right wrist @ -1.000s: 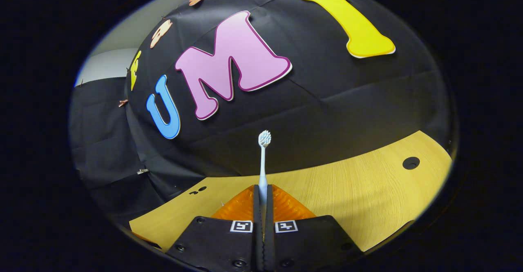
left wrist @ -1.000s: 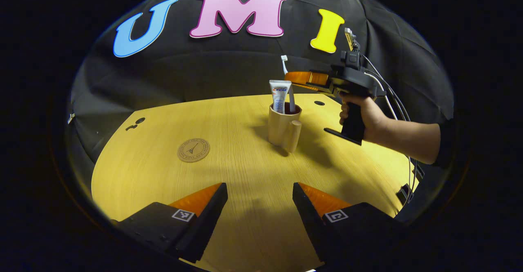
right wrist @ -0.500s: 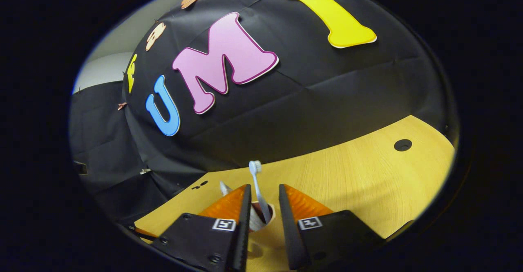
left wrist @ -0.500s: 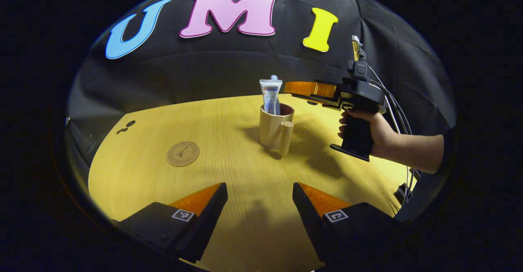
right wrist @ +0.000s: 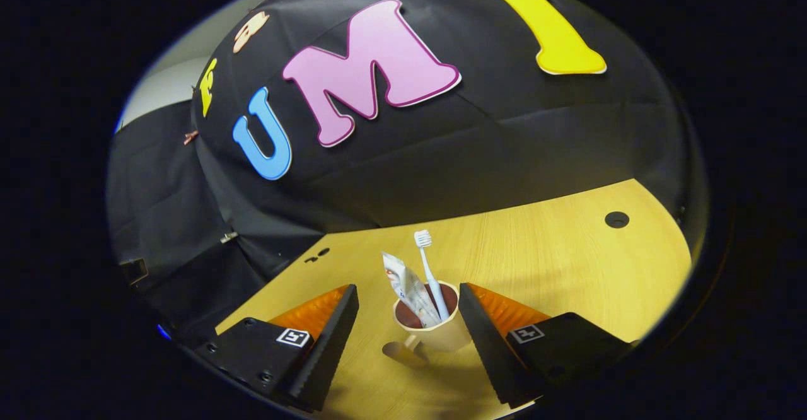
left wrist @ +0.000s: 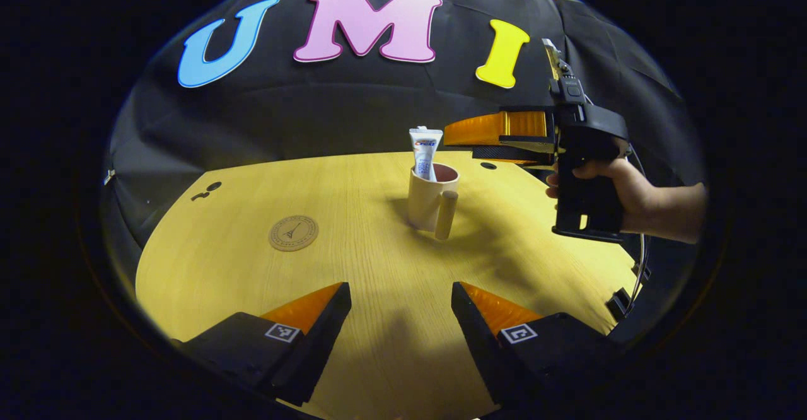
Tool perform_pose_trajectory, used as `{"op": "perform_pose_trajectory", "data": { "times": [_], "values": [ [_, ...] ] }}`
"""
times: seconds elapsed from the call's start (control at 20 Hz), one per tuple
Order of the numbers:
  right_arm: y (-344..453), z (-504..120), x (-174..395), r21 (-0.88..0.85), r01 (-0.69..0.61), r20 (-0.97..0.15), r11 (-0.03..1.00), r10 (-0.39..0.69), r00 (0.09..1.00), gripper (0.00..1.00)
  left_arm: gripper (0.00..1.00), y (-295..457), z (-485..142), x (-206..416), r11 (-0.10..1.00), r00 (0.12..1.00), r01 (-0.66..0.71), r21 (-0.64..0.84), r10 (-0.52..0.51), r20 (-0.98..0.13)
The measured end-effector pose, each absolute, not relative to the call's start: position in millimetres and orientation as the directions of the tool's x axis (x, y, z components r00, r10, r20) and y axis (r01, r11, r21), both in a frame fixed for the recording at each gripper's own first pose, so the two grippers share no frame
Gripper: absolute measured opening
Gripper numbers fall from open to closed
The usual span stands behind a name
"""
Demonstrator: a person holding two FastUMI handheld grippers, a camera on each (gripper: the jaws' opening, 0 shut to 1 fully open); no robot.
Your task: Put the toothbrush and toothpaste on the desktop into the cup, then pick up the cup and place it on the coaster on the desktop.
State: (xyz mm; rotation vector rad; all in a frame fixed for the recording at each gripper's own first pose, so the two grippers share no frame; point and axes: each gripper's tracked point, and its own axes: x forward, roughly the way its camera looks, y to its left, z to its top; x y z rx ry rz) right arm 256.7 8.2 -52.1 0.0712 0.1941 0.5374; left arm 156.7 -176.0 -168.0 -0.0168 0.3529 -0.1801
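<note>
Right tongs [right wrist: 406, 335], spread, hang above the beige handled cup [right wrist: 435, 335] holding a white toothbrush [right wrist: 430, 268]; left tongs [left wrist: 400, 319], spread, face a round cork coaster [left wrist: 294, 233].

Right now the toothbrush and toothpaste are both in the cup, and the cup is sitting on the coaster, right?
Not quite. The toothbrush and toothpaste are both in the cup, but the left gripper view shows the cup standing on the bare desktop, apart from the coaster.

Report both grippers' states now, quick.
Left gripper: open, holding nothing, low over the desktop.
Right gripper: open, empty, above the cup.
</note>
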Motion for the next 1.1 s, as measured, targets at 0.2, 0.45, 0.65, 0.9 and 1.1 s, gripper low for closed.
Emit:
{"op": "perform_pose_trajectory", "data": {
  "times": [0.2, 0.45, 0.65, 0.9, 1.1],
  "values": [
    [12.1, -58.5, 256.7, 0.11, -0.461, -0.281, 0.88, 0.473, 0.835, 0.98, 1.0, -161.7, -169.7, 150.5, 0.992, 0.934, 0.11, -0.067, -0.127, -0.333],
    [6.2, -82.9, 262.8, 0.083, -0.385, -0.472, 0.919, 0.377, 0.797, 0.98, 0.99, -149.0, -180.3, 145.8, 0.992, 0.935, 0.023, -0.122, -0.064, -0.348],
    [10.6, -108.3, 258.6, 0.089, -0.365, -0.598, 0.927, 0.343, 0.725, 0.98, 0.99, -144.9, -193.6, 139.0, 0.989, 0.93, -0.018, -0.145, -0.036, -0.365],
    [11.4, -149.2, 254.0, 0.124, -0.288, -0.738, 0.949, 0.282, 0.612, 0.98, 0.99, -138.4, -210.5, 121.7, 0.978, 0.915, -0.052, -0.202, -0.035, -0.401],
    [14.9, -167.5, 257.8, 0.115, -0.247, -0.789, 0.962, 0.24, 0.566, 0.98, 0.98, -125.6, -229.0, 103.9, 0.97, 0.888, -0.087, -0.228, -0.028, -0.46]
  ]
}}
